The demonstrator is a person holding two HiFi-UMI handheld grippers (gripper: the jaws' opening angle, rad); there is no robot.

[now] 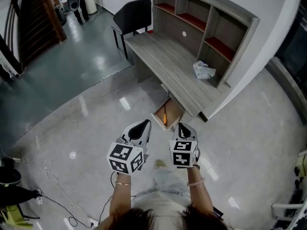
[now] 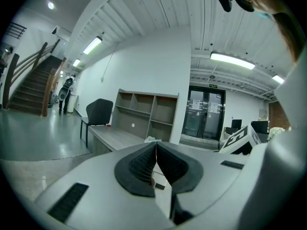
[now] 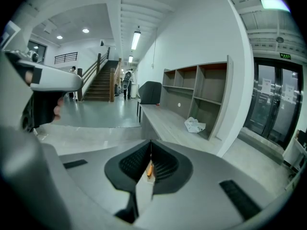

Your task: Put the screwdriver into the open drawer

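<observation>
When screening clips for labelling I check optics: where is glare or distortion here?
Head view: glare spots on the glossy floor, otherwise sharp. Left gripper view: fisheye curving, black corners, ceiling lamp blown out. Right gripper view: same fisheye, black corners.

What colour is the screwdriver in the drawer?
Orange. The screwdriver lies in the open drawer; the head view shows it best.

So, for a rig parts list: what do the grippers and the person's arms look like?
The left gripper and right gripper have pale grey shells, black ribbed jaw pads and a cube of black-and-white square markers each. Forearms show no sleeves; a thin bracelet sits on the left wrist and the right wrist.
</observation>
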